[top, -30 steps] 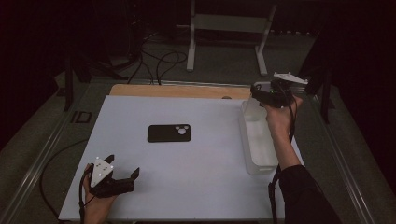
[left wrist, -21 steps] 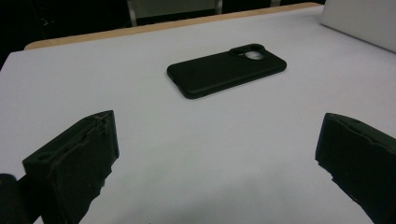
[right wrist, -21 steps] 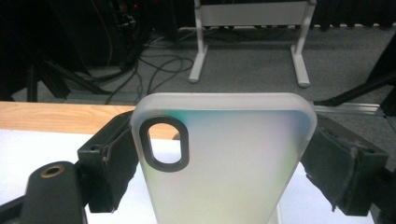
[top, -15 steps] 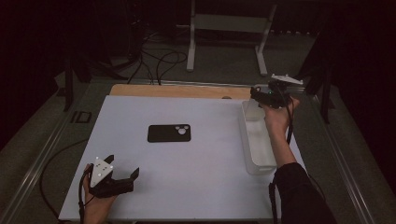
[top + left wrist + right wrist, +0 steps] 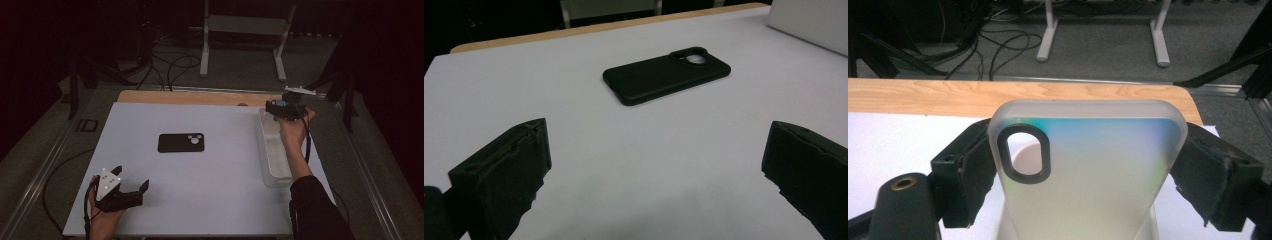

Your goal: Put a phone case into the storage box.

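- Right hand-held gripper (image 5: 1088, 165): jaws clamped on the two long edges of a frosted phone case (image 5: 1088, 170). The case stands upright between the jaws, its oval camera cutout at 10 o'clock in the right gripper view.
- In the high view the right hand-held gripper (image 5: 286, 107) is held raised at 2 o'clock of the desk, over the far end of a clear plastic bin (image 5: 272, 167). Whether the case touches the bin cannot be told.
- Right arm pose: forearm in a dark sleeve reaches forward along the desk's right edge, wrist raised, hand wrapped round the gripper body.
- Left hand-held gripper (image 5: 131, 192): jaws spread wide and holding nothing. It rests low at 7 o'clock of the desk, the hand beneath it, jaws aimed toward the centre.
- Black phone (image 5: 667, 75): lies flat, back up, near the centre of the desk (image 5: 210, 200), camera ring toward 3 o'clock. It is well apart from both grippers and straight ahead of the left jaws in the left gripper view.
- Step in hand, as judged: the case has been lifted clear of the bin and is being carried.
- Next move, as judged: bring the case across toward 9 o'clock to the phone, cutout matched to the camera ring. The left hand-held gripper would likely need to steady the phone. A firm edge grip is required, as the case may flex.
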The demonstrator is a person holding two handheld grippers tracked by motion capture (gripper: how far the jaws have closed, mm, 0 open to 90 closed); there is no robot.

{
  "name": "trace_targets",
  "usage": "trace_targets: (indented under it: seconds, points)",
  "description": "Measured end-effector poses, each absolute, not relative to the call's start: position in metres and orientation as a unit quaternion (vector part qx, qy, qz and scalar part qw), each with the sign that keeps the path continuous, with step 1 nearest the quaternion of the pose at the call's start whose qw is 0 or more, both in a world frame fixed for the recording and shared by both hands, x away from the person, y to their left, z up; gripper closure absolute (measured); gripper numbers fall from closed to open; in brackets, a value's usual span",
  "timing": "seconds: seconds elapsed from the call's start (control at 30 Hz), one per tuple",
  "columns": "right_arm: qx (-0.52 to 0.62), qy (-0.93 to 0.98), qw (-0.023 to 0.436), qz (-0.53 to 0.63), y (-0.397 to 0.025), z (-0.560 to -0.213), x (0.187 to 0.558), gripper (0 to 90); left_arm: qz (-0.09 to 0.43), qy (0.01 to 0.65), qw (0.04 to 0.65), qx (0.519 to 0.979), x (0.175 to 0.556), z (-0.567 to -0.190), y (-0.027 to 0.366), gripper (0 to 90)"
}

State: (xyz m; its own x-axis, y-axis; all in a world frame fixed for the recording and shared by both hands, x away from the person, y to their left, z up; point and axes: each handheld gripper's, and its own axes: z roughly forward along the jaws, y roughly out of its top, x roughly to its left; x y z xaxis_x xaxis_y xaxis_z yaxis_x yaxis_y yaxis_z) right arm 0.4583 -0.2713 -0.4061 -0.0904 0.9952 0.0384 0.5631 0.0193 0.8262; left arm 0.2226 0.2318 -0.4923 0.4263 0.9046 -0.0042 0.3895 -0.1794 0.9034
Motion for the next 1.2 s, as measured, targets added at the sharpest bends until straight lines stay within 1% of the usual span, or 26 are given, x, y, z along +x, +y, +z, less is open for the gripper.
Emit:
trace_targets:
  seconds: [0.6, 1.2]
  points:
    - [0.613, 0.662, 0.293, 0.315, -0.264, -0.432, 0.474, 16.3, 0.283, 0.454, 0.454, 0.713, 0.222, -0.493, 0.232, 0.0]
    - [0.620, 0.651, 0.287, 0.331, -0.269, -0.436, 0.483, 14.7, 0.280, 0.457, 0.456, 0.711, 0.221, -0.493, 0.233, 0.0]
